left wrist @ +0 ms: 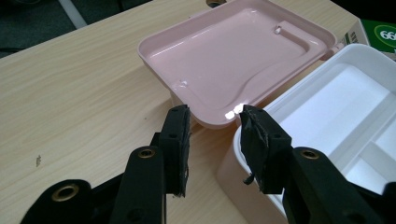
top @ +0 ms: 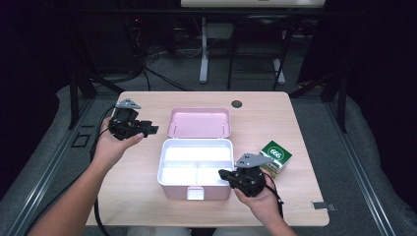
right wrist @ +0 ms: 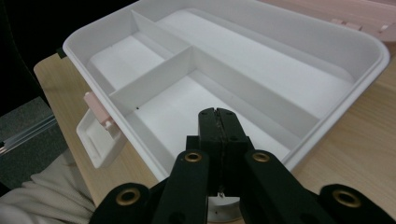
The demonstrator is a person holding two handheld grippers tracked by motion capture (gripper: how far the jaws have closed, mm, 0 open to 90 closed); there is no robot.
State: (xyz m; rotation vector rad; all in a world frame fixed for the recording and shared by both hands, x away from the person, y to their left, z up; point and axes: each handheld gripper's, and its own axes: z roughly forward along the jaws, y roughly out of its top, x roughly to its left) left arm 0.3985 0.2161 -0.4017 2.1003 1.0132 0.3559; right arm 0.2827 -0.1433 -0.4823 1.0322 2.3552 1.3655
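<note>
A: Nearest the table's front edge, right gripper [top: 227, 174] sits at the box's near right corner, jaws pressed flat together, nothing between them. From the right gripper view it points into the white box [right wrist: 224, 70]: three compartments, all bare, latch tab [right wrist: 95, 135] hanging off the front wall.

B: Left side?

A: Left gripper [top: 153, 130] held above the table, off the box's far left corner, jaws parted and empty. Left gripper view has them aimed at the near corner of the pink lid [left wrist: 233, 60], not touching.

B: Lid position?

A: Laid fully open, flat on the table [top: 133, 191] behind the box [top: 195, 168], hinged along the far wall.

B: Anything to load?

A: Green carton [top: 275, 157] stands just right of the box, beside the right gripper.

B: Step in hand?

A: My read: box stands open and ready, nothing packed yet. Could equally be a closing step, given the left jaws facing the lid.

B: Next move needs?

A: If packing, right jaws must spread, swing right, close on the carton. If closing, left jaws pinch the lid rim and fold it forward.
</note>
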